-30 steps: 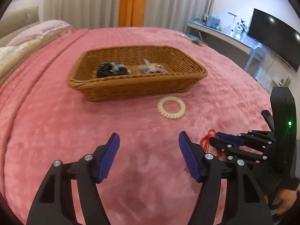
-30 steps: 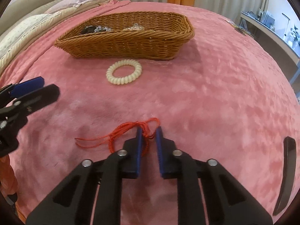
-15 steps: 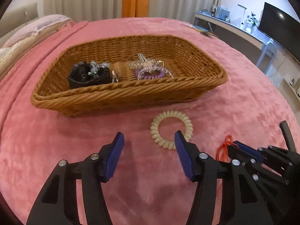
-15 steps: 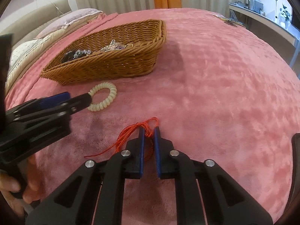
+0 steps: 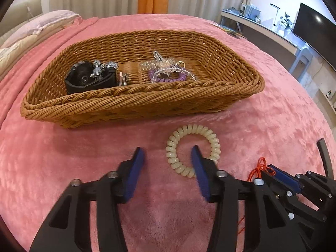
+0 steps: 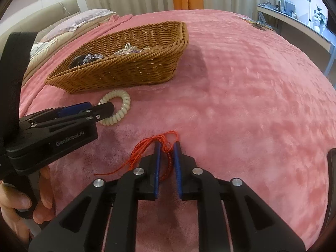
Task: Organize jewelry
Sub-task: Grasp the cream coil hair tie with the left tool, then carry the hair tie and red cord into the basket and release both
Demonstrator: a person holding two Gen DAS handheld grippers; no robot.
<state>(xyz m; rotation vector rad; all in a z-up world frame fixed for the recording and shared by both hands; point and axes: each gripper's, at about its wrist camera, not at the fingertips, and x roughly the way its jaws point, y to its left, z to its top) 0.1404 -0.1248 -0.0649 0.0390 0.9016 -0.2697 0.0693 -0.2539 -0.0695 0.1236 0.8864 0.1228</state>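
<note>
The left gripper (image 5: 167, 157), jaws just closing, straddles the near arc of the coil bracelet (image 5: 192, 149), still ungripped, basket (image 5: 136, 105) at twelve o'clock. The right gripper (image 6: 167, 147), just opening, brackets the red cord (image 6: 147, 151), trailing toward eight o'clock.

Woven wicker basket (image 5: 134, 103), plush blanket (image 5: 262, 126)

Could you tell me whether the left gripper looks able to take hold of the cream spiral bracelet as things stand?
Probably yes: the left gripper straddles the near-left arc of the cream spiral bracelet, one finger inside the ring, its jaws just closing. Nothing lies between; the basket sits behind.
</note>
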